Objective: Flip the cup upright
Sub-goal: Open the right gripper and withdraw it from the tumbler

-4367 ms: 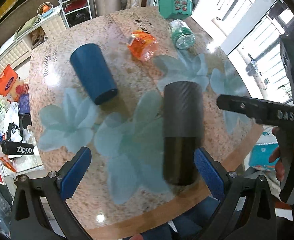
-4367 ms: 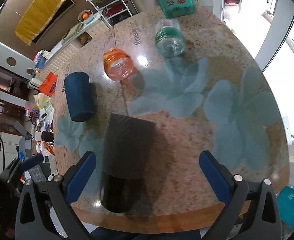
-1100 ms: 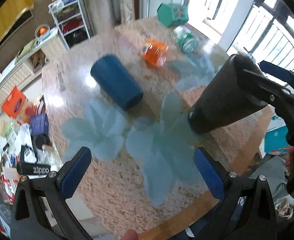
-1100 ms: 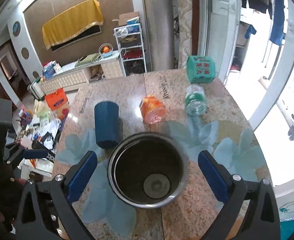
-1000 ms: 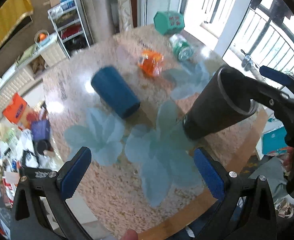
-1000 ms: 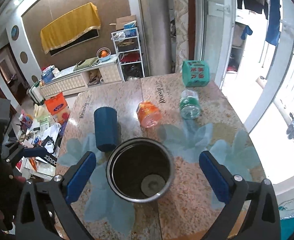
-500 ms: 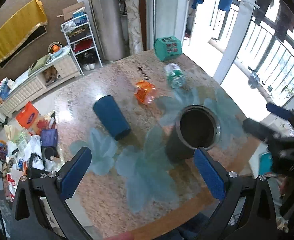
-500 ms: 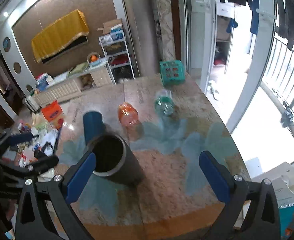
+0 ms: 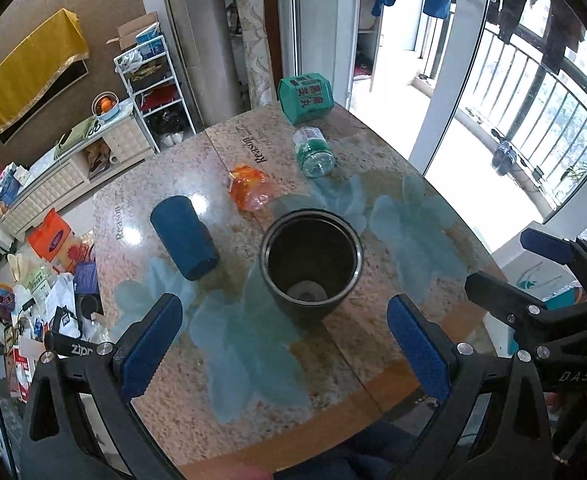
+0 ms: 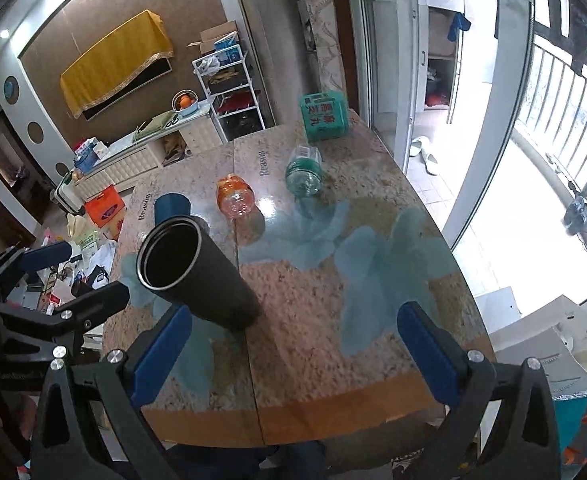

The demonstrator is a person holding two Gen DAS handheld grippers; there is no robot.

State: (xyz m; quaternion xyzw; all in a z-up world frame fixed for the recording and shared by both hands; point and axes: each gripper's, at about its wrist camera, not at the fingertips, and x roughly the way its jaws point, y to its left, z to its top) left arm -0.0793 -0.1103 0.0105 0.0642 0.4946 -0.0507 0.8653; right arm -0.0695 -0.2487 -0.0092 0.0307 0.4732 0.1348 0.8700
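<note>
A tall black cup [image 9: 311, 264] stands upright on the round table, mouth up; it also shows in the right wrist view [image 10: 197, 276]. My left gripper [image 9: 285, 348] is open and empty, held above and in front of the cup. My right gripper [image 10: 293, 352] is open and empty, to the right of the cup and apart from it. The right gripper also shows at the right edge of the left wrist view [image 9: 533, 276], and the left gripper at the left edge of the right wrist view [image 10: 49, 280].
A blue cup [image 9: 183, 238] lies on its side to the left. An orange bottle [image 9: 249, 188], a green bottle [image 9: 313, 154] and a green box [image 9: 305, 98] lie further back. The table edge [image 9: 333, 412] is near me. Clutter covers the floor at left.
The right gripper lifted the lying black cup, turned it mouth up, set it on the table and let go. Both grippers have since drawn back and up.
</note>
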